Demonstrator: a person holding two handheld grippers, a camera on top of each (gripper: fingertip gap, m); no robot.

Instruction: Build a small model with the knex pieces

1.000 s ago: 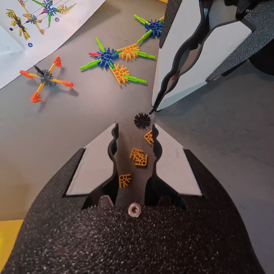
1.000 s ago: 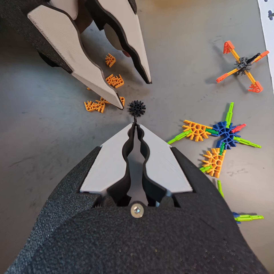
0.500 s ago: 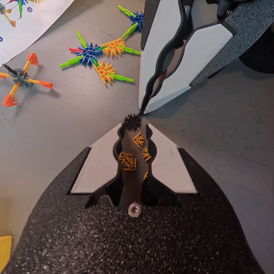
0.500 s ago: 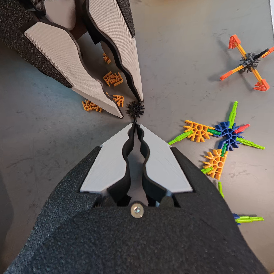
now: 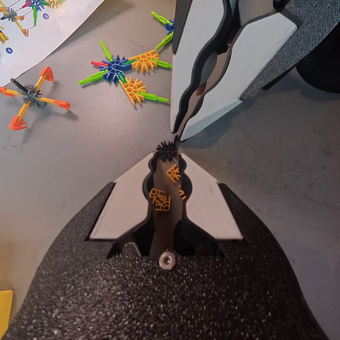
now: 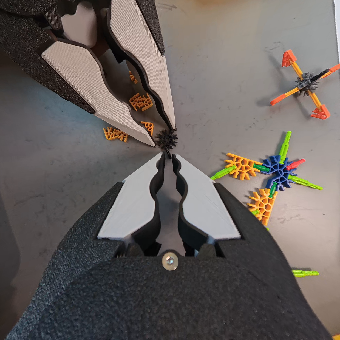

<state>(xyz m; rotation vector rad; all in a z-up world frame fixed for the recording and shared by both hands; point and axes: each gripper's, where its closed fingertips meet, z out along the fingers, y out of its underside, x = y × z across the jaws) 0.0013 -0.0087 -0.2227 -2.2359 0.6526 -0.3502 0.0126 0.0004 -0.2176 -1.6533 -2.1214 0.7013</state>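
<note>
So at this point the left gripper [image 5: 167, 154] had its jaws narrowed right down onto the black snowflake connector [image 5: 167, 150], one tip on each side of it, dead centre of the left wrist view, with the piece at or just above the grey table [image 5: 257, 165]. A short black rod [image 6: 168, 154] was already plugged into the connector's edge and pointed back into the right gripper [image 6: 167, 155]. That one's tips were only a sliver apart around the rod, and honestly I couldn't tell whether they were actually pinching it or just sitting beside it. Under and behind the left jaws lay a scatter of small yellow connectors [image 5: 160, 200], all loose. Off to the right of the right wrist view sat the blue-hub assembly [image 6: 277, 171] with green rods and yellow fans, the grey-hub cross [image 6: 306, 85] with orange ends at upper right, and one loose green rod [image 6: 305, 273] at lower right. The instruction sheet [image 5: 46, 36] was upper left in the left view.
</note>
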